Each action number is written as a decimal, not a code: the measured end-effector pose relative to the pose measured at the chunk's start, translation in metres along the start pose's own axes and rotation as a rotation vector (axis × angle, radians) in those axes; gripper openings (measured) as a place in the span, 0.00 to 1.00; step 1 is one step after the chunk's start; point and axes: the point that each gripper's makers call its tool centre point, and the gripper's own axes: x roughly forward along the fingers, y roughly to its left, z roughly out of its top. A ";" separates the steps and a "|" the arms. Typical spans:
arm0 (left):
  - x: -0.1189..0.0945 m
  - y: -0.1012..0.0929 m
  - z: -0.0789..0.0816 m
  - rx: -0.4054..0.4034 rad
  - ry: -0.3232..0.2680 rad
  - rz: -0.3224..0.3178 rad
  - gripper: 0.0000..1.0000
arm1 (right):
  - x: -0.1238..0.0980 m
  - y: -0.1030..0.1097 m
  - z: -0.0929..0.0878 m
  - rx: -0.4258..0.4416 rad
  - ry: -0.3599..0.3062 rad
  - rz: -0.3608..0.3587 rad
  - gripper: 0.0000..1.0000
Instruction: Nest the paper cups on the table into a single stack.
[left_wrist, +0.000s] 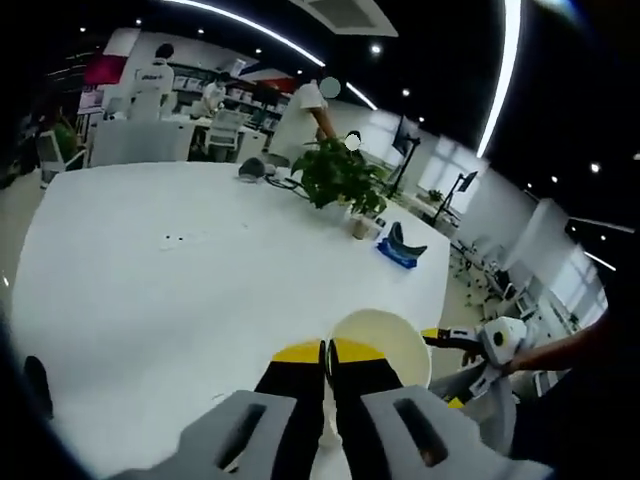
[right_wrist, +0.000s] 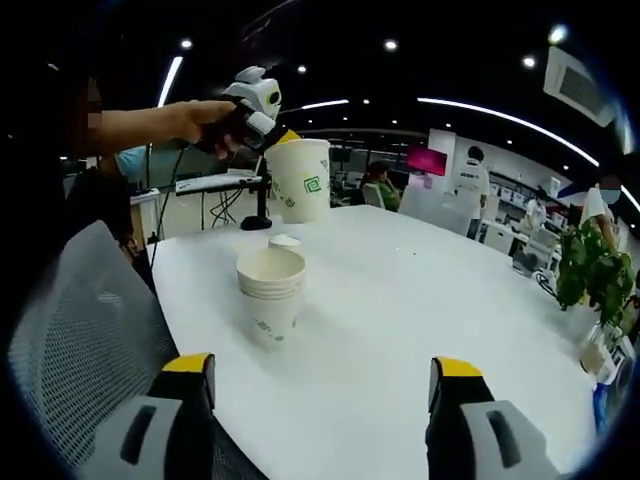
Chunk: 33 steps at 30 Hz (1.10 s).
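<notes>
In the left gripper view the left gripper (left_wrist: 327, 362) rises from the bottom, its 2 yellow-tipped jaws pressed nearly together on the rim of 1 cup (left_wrist: 375, 342), whose open mouth faces the camera. In the right gripper view that same cup (right_wrist: 301, 178) hangs upright in the air, held at its rim by the left gripper (right_wrist: 277, 138) in a person's hand (right_wrist: 200, 120), above and a little behind the stack.

The right gripper (right_wrist: 325, 378) has its 2 jaws spread wide with nothing between them, well apart from the stack (right_wrist: 270, 293). The stack stands upright on the white table (right_wrist: 420, 300); about 4 nested rims can be counted, though the exact number is hard to tell. Behind it, 1 small white object (right_wrist: 285, 241) lies on the table; what it is cannot be told.

A mesh chair (right_wrist: 90, 320) stands at the near table edge. At the far edge are 1 plant (left_wrist: 338, 178) and 1 blue object (left_wrist: 400, 247).
</notes>
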 end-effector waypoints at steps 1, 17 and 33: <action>0.000 -0.001 -0.001 0.008 0.004 0.001 0.00 | 0.000 0.000 0.000 -0.001 0.000 0.003 0.90; 0.018 -0.018 -0.046 0.085 0.134 -0.027 0.00 | 0.001 0.006 -0.003 0.005 0.015 0.024 0.88; 0.043 -0.016 -0.081 0.186 0.213 0.012 0.00 | 0.001 0.004 -0.003 0.012 0.014 0.021 0.86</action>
